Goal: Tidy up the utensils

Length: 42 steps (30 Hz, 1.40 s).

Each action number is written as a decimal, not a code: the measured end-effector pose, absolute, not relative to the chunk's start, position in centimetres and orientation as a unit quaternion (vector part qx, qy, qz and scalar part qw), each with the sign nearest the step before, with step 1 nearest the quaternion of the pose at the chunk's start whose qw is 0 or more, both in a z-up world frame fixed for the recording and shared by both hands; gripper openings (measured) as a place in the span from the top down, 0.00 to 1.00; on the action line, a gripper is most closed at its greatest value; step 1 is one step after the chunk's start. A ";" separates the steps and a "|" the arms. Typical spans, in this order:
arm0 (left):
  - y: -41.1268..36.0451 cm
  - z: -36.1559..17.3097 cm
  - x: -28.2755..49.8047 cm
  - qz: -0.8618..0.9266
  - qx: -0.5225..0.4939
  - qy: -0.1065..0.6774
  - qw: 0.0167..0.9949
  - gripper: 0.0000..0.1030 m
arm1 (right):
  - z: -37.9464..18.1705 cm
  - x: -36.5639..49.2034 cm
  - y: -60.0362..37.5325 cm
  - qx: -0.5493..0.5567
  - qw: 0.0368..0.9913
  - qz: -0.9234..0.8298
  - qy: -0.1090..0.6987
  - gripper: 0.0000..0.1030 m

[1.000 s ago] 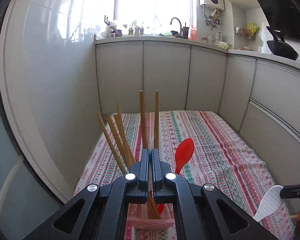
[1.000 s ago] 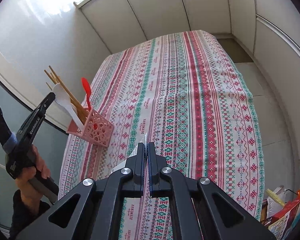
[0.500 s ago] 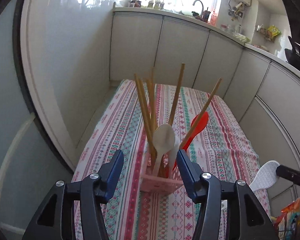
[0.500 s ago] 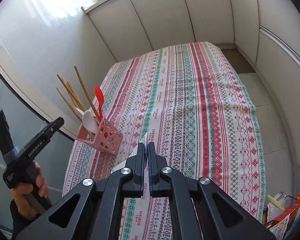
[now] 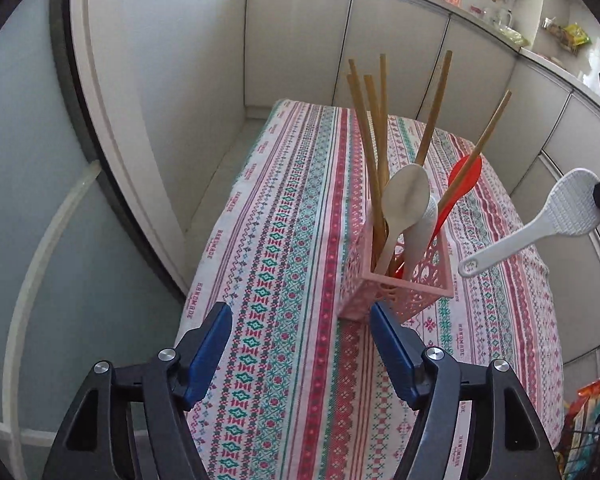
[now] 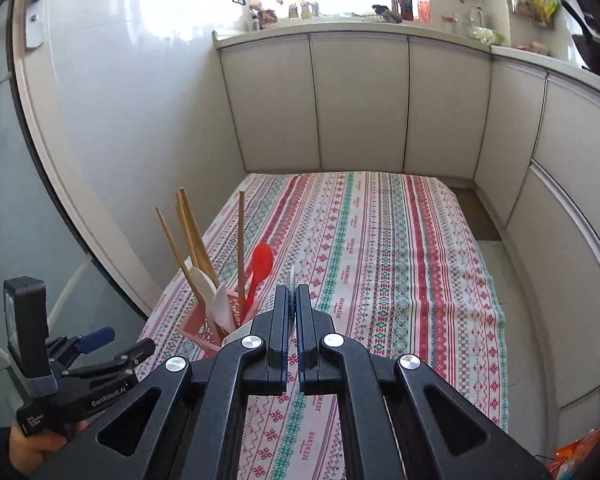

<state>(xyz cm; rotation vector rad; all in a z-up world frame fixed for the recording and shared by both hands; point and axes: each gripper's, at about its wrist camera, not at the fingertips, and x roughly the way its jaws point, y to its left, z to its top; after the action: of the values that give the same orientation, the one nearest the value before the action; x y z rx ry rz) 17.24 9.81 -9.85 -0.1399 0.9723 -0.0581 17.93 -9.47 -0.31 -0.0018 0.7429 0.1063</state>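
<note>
Left wrist: pink holder just beyond spread fingers, touching neither

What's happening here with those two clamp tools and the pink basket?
A person is tidying utensils with a handheld gripper in each hand. The pink utensil basket on the striped tablecloth already holds wooden chopsticks, two white spoons and a red spoon. The right gripper is shut on a white rice paddle, held in the air beside the basket. The left gripper is open and empty, just in front of the basket.
</note>
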 end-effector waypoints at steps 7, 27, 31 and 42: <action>10.6 -10.2 17.4 -0.037 -0.065 0.476 0.876 0.30 | -1.9 20.1 -5.1 -0.085 0.926 0.021 0.366 0.98; 9.9 -9.4 16.7 -0.046 -0.071 0.478 0.875 0.19 | -2.8 21.0 -5.8 0.032 0.904 0.116 0.410 0.72; 9.3 -8.3 15.7 -0.042 -0.066 0.478 0.875 0.19 | -1.4 19.2 -8.0 0.060 0.907 0.114 0.402 0.63; 6.7 -1.9 8.8 -0.033 -0.035 0.409 0.911 0.00 | 1.5 10.2 -14.9 0.072 0.917 0.031 0.392 0.24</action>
<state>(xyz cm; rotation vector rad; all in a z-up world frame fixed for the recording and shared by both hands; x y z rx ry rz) 8.75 6.68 -1.85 -0.0723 0.8431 -0.0684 10.19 -14.89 1.51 0.1487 0.8066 0.0635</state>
